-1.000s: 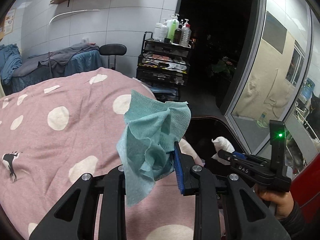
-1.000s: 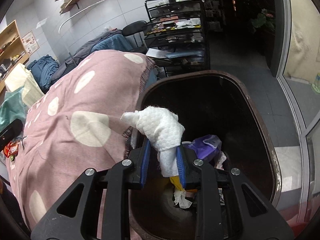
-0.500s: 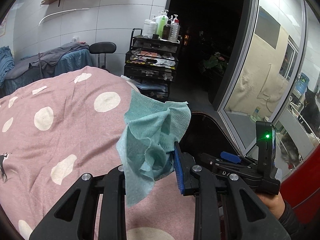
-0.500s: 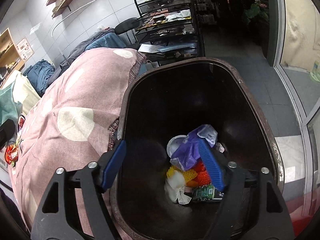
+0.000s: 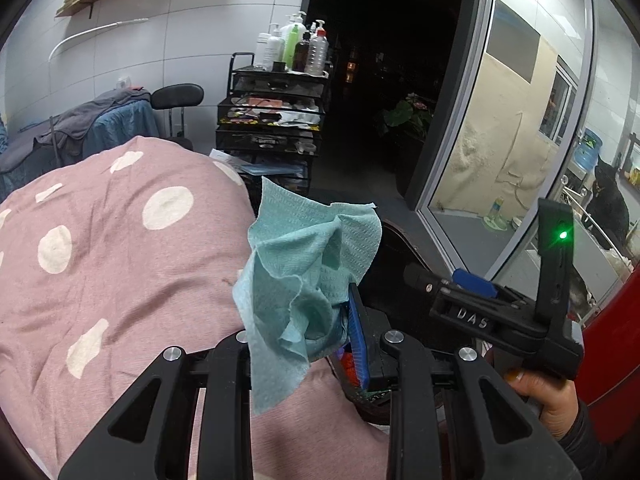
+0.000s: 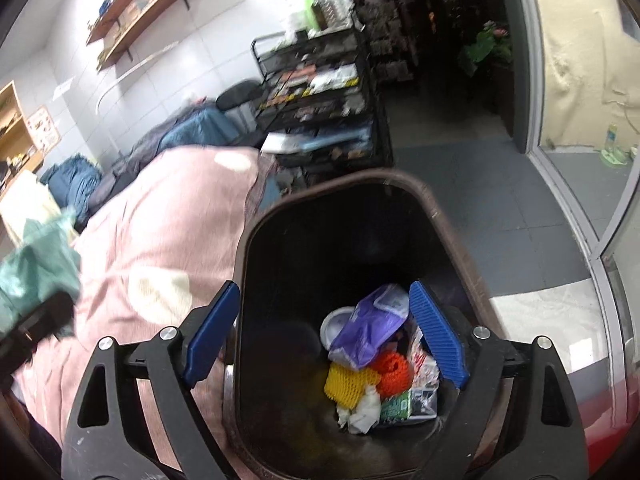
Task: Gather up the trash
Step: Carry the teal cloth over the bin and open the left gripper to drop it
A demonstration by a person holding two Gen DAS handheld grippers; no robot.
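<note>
**Right claw empty over the bin, left still to deliver its wipe**

The right gripper [image 6: 326, 334] stood over the mouth of the dark trash bin [image 6: 448, 216], its jaws having just been opening and now spread wide with nothing between them. That placement made sense for a drop: directly below lay the bin's contents, a purple wrapper [image 6: 370, 336], yellow and orange foam netting [image 6: 352, 382] and a crumpled white tissue [image 6: 364, 408] at the bottom.

The left gripper [image 5: 320, 320] was clamped on a crumpled teal paper wipe [image 5: 304, 268], most of the sheet standing above the pads and one corner hanging below. It was held over the pink polka-dot blanket [image 5: 120, 260], just beside the bin, probably waiting for its turn.

Room was tight on one side. The blanket's edge pressed against the bin's left rim, and the right gripper, held in the person's hand [image 5: 544, 396], occupied the space over the opening. A black wire cart [image 5: 276, 120] stood beyond the bin, the glass door [image 5: 500, 140] to its right. The left claw would likely need the right one cleared away before swinging over the rim.
</note>
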